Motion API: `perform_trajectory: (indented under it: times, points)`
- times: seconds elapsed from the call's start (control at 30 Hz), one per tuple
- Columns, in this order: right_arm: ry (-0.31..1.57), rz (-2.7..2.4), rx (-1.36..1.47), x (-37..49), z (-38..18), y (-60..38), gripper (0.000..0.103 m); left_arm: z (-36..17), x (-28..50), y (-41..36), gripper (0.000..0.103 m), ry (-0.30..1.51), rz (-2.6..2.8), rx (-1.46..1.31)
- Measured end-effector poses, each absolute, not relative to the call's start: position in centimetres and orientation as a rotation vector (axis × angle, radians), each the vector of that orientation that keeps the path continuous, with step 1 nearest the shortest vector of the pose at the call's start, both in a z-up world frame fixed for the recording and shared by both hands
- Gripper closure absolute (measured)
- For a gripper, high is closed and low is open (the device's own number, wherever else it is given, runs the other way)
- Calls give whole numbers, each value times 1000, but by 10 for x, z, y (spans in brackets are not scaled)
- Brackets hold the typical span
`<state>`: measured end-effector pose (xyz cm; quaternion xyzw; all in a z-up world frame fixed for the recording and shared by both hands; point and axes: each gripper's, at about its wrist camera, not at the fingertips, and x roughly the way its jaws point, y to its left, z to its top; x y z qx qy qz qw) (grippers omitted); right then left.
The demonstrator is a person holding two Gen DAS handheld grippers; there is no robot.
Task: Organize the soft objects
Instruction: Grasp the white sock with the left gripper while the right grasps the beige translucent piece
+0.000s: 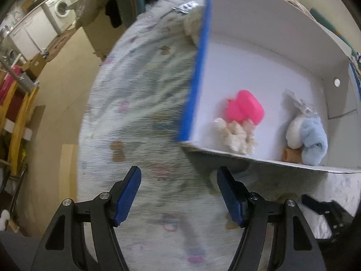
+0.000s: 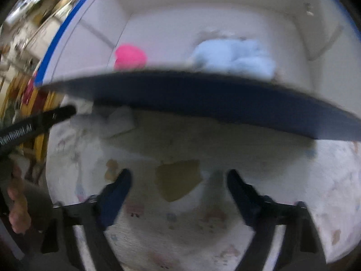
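Observation:
A white box with blue outer walls (image 1: pixel 196 72) stands on a patterned bedsheet (image 1: pixel 144 103). Inside it lie a pink soft toy (image 1: pixel 246 109), a cream fluffy item (image 1: pixel 237 139), and a light blue and white plush (image 1: pixel 309 140). My left gripper (image 1: pixel 179 176) hovers open over the sheet just in front of the box, holding nothing. In the right wrist view my right gripper (image 2: pixel 178 178) stands open over the sheet, with a flat tan piece (image 2: pixel 178 178) lying between its fingers but untouched. The box wall (image 2: pixel 203 99) rises just beyond it, with the pink toy (image 2: pixel 129 56) and blue plush (image 2: pixel 234 56) behind.
Another cream fluffy item (image 1: pixel 191 26) lies outside the box at its far left corner. The bed edge drops to a beige floor (image 1: pixel 61 103) on the left. A washing machine (image 1: pixel 59 8) and yellow wooden frame (image 1: pixel 18 122) stand farther off. The left tool's finger (image 2: pixel 45 117) and a hand (image 2: pixel 17 203) show left.

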<state>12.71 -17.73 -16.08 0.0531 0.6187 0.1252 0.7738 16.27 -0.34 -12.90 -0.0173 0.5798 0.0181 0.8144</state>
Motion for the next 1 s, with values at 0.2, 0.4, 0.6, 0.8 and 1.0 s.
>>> perform_trajectory:
  times: [0.2, 0.4, 0.6, 0.8, 1.0]
  points:
    - [1354, 291, 73, 126, -171, -170, 66, -147, 169, -32, 36, 1259, -45, 21]
    - [1331, 323, 127, 124, -167, -186, 90, -174, 179, -41, 36, 1335, -85, 16]
    - [1304, 361, 222, 122, -160, -202, 90, -181, 186, -42, 57, 1351, -96, -3]
    - [1294, 335, 224, 117, -157, -212, 90, -183, 175, -53, 80, 1380, -166, 18]
    - [1283, 323, 231, 116, -146, -217, 90, -178, 172, -43, 82, 1396, -227, -87]
